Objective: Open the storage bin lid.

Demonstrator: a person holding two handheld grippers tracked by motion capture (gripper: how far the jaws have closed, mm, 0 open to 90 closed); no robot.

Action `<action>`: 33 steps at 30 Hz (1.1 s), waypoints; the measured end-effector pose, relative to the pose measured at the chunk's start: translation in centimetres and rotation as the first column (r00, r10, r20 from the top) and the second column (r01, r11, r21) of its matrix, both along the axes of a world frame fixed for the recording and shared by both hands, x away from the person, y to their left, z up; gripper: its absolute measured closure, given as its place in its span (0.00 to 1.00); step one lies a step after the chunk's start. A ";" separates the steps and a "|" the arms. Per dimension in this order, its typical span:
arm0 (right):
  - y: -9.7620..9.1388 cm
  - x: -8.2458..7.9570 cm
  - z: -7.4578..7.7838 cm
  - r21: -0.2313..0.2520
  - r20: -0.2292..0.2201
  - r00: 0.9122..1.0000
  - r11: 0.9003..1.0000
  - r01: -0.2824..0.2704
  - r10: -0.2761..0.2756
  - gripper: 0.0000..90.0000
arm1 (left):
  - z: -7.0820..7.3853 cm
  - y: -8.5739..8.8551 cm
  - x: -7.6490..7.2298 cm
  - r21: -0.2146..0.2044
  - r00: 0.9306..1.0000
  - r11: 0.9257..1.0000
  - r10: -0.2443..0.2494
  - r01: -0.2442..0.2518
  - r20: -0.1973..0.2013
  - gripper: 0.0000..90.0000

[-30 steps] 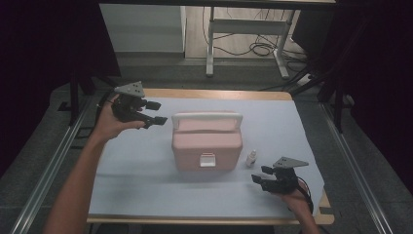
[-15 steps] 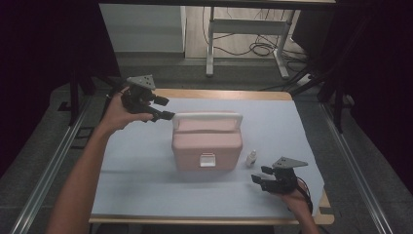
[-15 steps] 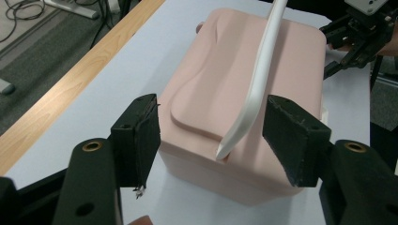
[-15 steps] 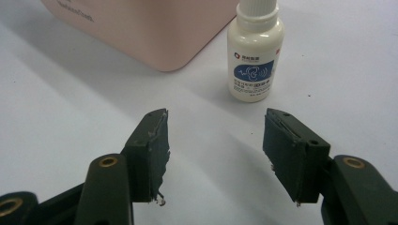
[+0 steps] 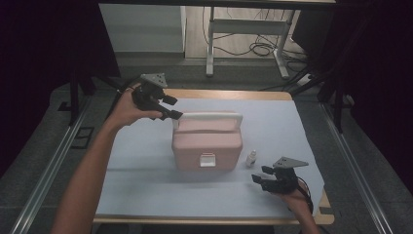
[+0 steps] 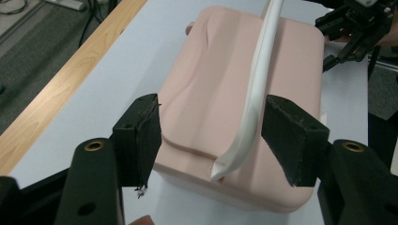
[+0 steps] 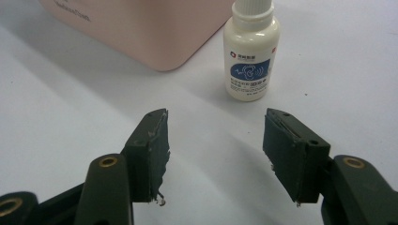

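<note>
A pink box [image 5: 207,144] with a white handle [image 5: 209,117] and a front latch stands in the middle of the table. My left gripper [image 5: 174,107] hovers open at the handle's left end. In the left gripper view the handle [image 6: 260,70] runs up between the open jaws [image 6: 213,133] above the box lid [image 6: 211,79], with neither pad touching it. A small white bottle [image 5: 251,158] stands upright just right of the box. My right gripper [image 5: 260,174] rests open a little in front of the bottle [image 7: 251,58], with nothing between its fingers [image 7: 216,150].
A pale blue sheet [image 5: 136,165] covers the table, leaving a wooden edge [image 5: 229,94] at the back. Metal rails [image 5: 48,165] run along both sides. A desk frame [image 5: 243,34] and cables lie on the floor beyond. The right gripper [image 6: 356,28] shows far off in the left gripper view.
My left hand has moved right and slightly up, bringing its gripper from the table's left side to the handle's left end. The right hand has stayed still.
</note>
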State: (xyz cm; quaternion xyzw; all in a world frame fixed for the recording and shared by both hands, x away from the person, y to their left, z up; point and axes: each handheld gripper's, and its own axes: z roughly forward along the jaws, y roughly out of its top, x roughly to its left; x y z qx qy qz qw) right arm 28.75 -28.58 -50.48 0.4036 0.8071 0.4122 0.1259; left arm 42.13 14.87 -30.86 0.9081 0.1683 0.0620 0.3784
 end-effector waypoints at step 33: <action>-0.1 0.0 -0.2 0.000 -0.007 1.000 1.000 0.004 -0.004 0.45 | -1.6 -4.5 0.3 0.189 0.994 0.976 -0.104 0.109 -0.035 0.76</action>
